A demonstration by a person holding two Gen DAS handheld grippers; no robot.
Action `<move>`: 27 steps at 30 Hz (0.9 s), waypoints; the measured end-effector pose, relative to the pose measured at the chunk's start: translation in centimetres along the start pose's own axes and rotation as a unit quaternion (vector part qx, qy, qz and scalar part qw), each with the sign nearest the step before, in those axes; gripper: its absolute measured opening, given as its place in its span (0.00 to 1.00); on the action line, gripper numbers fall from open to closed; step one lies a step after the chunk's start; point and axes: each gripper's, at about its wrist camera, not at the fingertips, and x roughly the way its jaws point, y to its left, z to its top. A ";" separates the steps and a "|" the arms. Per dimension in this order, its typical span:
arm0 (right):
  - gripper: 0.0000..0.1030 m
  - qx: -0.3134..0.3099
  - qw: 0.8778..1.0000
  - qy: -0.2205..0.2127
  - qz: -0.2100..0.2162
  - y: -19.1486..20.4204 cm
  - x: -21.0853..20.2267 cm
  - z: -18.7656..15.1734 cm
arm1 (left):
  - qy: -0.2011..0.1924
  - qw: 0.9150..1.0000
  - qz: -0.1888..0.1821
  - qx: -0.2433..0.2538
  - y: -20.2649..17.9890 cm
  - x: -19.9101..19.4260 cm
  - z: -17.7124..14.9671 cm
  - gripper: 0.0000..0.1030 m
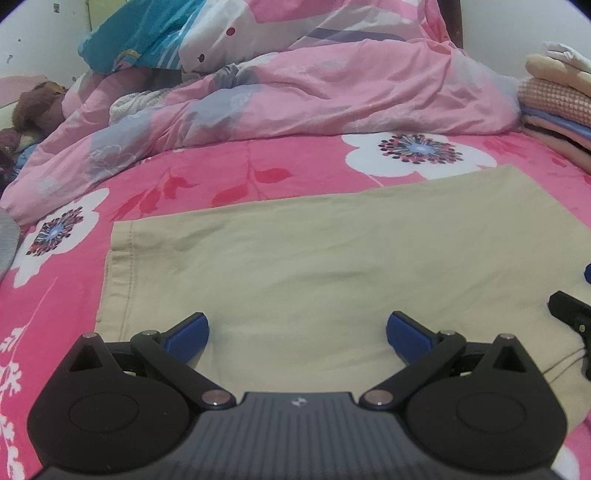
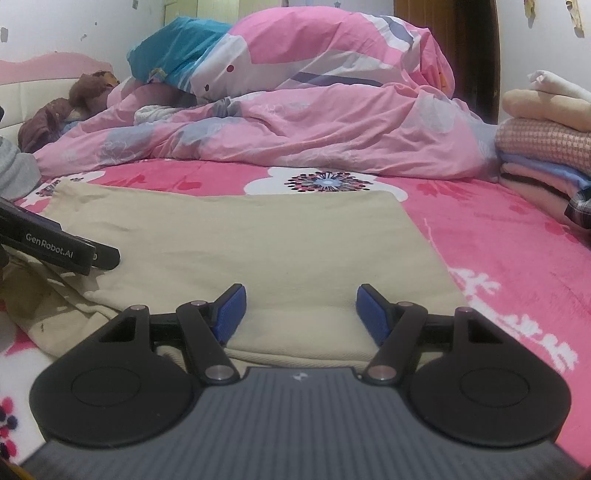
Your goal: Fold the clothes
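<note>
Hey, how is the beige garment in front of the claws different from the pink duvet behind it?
The beige garment is spread flat and fairly smooth on the bed; the pink duvet is heaped up and rumpled. The beige garment is one plain colour; the pink duvet carries a pale grey and white flower print. The beige garment lies right by both open claws; the pink duvet lies farther back. Both rest on the flowered bedsheet.

bed: pink floral sheet [image 2: 498, 236] | wall: white, chipped [image 2: 55, 26] | headboard: pink [image 2: 55, 64]

Beige garment [image 1: 332, 258] matt woven cloth; bedsheet [image 1: 221, 177] smooth printed cotton; hand-held gripper [image 1: 297, 338] matt black plastic.
</note>
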 end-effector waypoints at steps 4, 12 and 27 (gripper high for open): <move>0.65 0.001 1.000 -0.002 0.000 0.0 0.0 -0.1 | -0.008 1.000 0.007 -0.003 -0.2 -0.1 -0.3 1.00; 0.65 0.002 1.000 -0.004 0.002 0.0 -0.1 -0.2 | -0.043 0.999 0.001 -0.007 -0.1 -2.4 -2.1 1.00; 0.65 0.000 1.000 -0.009 -0.001 0.2 -0.1 -0.4 | -0.157 0.985 -0.068 -0.004 2.3 -8.5 -0.9 1.00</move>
